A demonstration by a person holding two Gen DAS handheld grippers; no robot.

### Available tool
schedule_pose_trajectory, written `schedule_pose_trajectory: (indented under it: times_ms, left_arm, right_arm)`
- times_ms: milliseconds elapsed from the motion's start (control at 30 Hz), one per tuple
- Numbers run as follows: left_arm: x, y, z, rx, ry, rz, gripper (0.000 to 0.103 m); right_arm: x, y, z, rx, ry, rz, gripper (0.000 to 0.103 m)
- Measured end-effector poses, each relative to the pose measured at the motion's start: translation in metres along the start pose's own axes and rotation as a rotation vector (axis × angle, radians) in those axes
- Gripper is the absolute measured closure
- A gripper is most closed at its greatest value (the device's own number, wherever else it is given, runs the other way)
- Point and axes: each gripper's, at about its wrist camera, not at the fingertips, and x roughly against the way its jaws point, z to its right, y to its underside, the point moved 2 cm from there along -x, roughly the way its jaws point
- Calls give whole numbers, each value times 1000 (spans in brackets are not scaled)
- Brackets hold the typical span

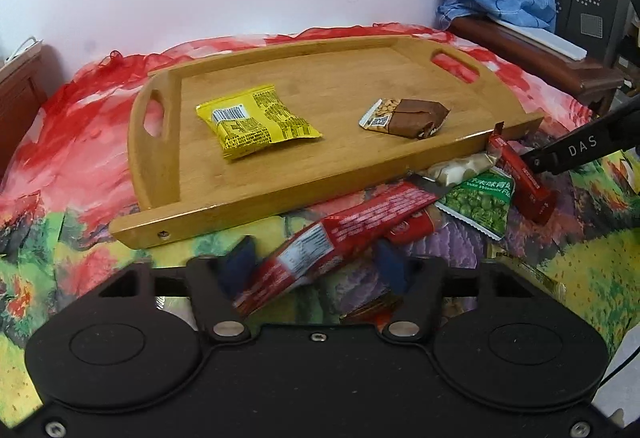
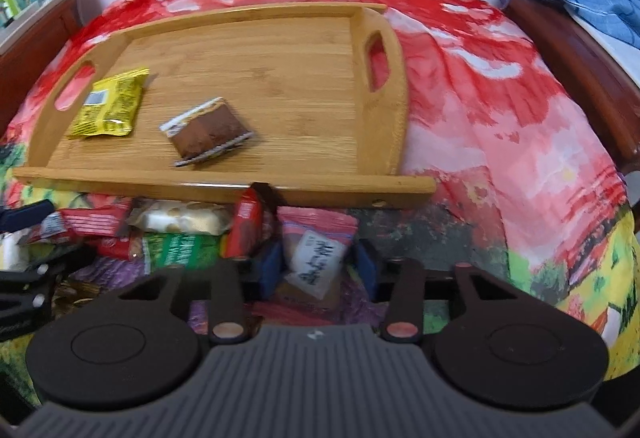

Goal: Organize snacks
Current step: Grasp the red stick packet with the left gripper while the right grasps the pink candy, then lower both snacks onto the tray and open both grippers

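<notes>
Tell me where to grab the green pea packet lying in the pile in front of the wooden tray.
Take the green pea packet by its exposed serrated near edge, coming from the side away from the wooden tray. It lies flat, its far end is tucked under the pale cracker packet, and red bars overlap both flanks, so only that crimped lower strip looks free for a claw.

I had the tray [image 1: 280,173] lying on the cloth [image 1: 80,141] near the wall, with two packets on it: one [image 1: 256,121] toward its left handle, the bar [image 1: 404,117] to its right, apart. Before the tray's near rail lay the heap of snacks [image 2: 176,230]. My left gripper [image 1: 316,262] straddled a long wrapper [image 1: 340,234]; my right [image 2: 318,262] straddled a small packet [image 2: 316,254].
</notes>
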Motion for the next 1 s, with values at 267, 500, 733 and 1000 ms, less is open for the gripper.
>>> schedule_pose_trajectory:
  times_ms: [267, 500, 733, 1000]
  left_arm:
    - [16, -1, -10, 73, -7, 7, 54]
    - [45, -12, -16, 106, -19, 96, 57]
    - [54, -38, -34, 185, -29, 148, 65]
    - [34, -79, -56, 259, -44, 164, 66]
  right_arm:
    - [18, -3, -3, -22, -30, 1, 72]
    - [45, -12, -8, -51, -53, 42, 72]
    - [53, -36, -14, -81, -54, 95, 72]
    - [41, -69, -26, -55, -39, 135, 72]
